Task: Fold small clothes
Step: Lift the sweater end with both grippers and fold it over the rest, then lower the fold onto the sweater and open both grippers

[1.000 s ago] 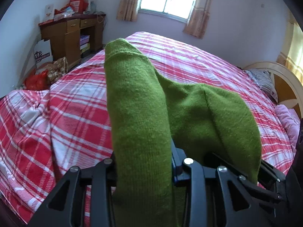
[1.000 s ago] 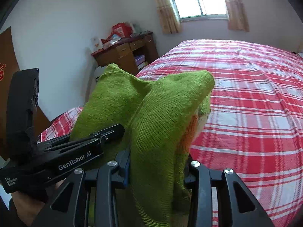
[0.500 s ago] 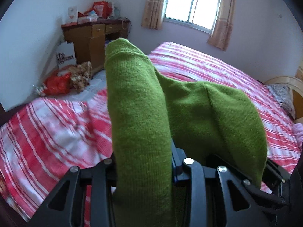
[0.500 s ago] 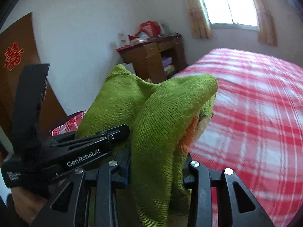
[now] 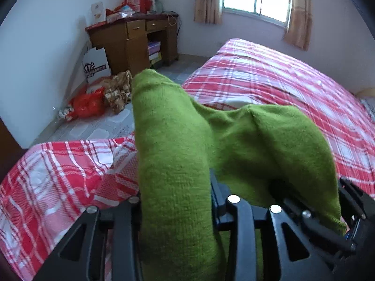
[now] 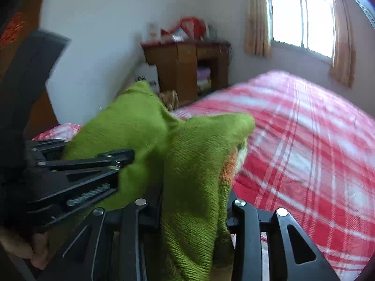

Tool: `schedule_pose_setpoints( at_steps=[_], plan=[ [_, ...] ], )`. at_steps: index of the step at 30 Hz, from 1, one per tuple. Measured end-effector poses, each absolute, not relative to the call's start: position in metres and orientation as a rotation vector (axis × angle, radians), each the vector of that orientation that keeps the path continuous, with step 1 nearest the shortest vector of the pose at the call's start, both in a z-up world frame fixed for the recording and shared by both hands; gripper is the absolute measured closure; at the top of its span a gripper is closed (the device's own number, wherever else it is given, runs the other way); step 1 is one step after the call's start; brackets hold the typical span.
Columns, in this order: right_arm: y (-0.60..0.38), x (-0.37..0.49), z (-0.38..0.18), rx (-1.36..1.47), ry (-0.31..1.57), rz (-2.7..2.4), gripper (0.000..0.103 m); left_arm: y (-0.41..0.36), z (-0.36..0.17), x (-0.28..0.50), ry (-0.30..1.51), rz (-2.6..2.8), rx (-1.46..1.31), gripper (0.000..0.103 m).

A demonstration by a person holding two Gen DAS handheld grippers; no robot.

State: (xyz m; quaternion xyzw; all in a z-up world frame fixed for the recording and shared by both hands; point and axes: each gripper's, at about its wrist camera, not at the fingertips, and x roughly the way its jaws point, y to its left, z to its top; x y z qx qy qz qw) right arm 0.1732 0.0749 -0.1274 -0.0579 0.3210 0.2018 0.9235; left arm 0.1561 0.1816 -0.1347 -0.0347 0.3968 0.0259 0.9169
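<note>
gripping the green knit garment [image 5: 178, 164], the left gripper [image 5: 175, 201] has a thick fold clamped between its jaws, and the right gripper [image 6: 194, 201] pinches another bunch of the same cloth (an orange patch shows at its edge). the garment hangs in the air between both, above the red plaid bed [image 5: 269, 75]. this looks like the carrying step; next it wants lowering onto the bedspread and spreading flat before any fold.
</note>
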Motion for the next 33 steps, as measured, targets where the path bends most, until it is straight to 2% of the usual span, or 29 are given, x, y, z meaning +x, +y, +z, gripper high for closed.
schedule_pose_setpoints(
  at_steps=[9, 12, 14, 16, 20, 22, 24, 26, 27, 28, 30, 32, 33],
  plan=[
    [0.038, 0.202, -0.145, 0.161, 0.791, 0.518, 0.066, 0.19, -0.136, 0.161, 0.821, 0.041, -0.119, 0.059],
    [0.026, 0.212, -0.154, 0.289, 0.849, 0.54, 0.055, 0.214, -0.14, 0.171, 0.848, 0.012, -0.252, 0.049],
    [0.018, 0.215, -0.158, 0.359, 0.88, 0.569, 0.053, 0.237, -0.148, 0.173, 0.895, -0.034, -0.42, 0.041],
    [0.017, 0.215, -0.158, 0.35, 0.896, 0.591, 0.049, 0.251, -0.152, 0.173, 0.914, -0.083, -0.515, 0.041],
    [0.018, 0.228, -0.147, 0.33, 0.962, 0.622, 0.043, 0.256, -0.149, 0.175, 0.948, -0.106, -0.528, 0.041],
    [0.016, 0.243, -0.141, 0.344, 0.96, 0.628, 0.034, 0.258, -0.149, 0.177, 0.941, -0.098, -0.548, 0.04],
    [0.018, 0.258, -0.144, 0.364, 0.967, 0.64, 0.033, 0.253, -0.149, 0.176, 0.925, -0.078, -0.521, 0.04],
    [0.023, 0.265, -0.15, 0.349, 0.981, 0.627, 0.036, 0.244, -0.148, 0.176, 0.912, -0.058, -0.466, 0.036],
    [0.026, 0.266, -0.149, 0.328, 0.965, 0.608, 0.057, 0.242, -0.147, 0.176, 0.905, -0.043, -0.453, 0.035],
    [0.033, 0.267, -0.148, 0.277, 0.957, 0.596, 0.062, 0.24, -0.147, 0.176, 0.901, -0.026, -0.441, 0.034],
    [0.041, 0.263, -0.142, 0.207, 0.915, 0.568, 0.067, 0.236, -0.146, 0.176, 0.894, 0.014, -0.394, 0.028],
    [0.05, 0.256, -0.139, 0.109, 0.834, 0.514, 0.068, 0.227, -0.143, 0.178, 0.891, 0.111, -0.314, 0.013],
    [0.052, 0.259, -0.143, 0.098, 0.82, 0.497, 0.068, 0.222, -0.143, 0.181, 0.891, 0.131, -0.288, 0.013]
  ],
)
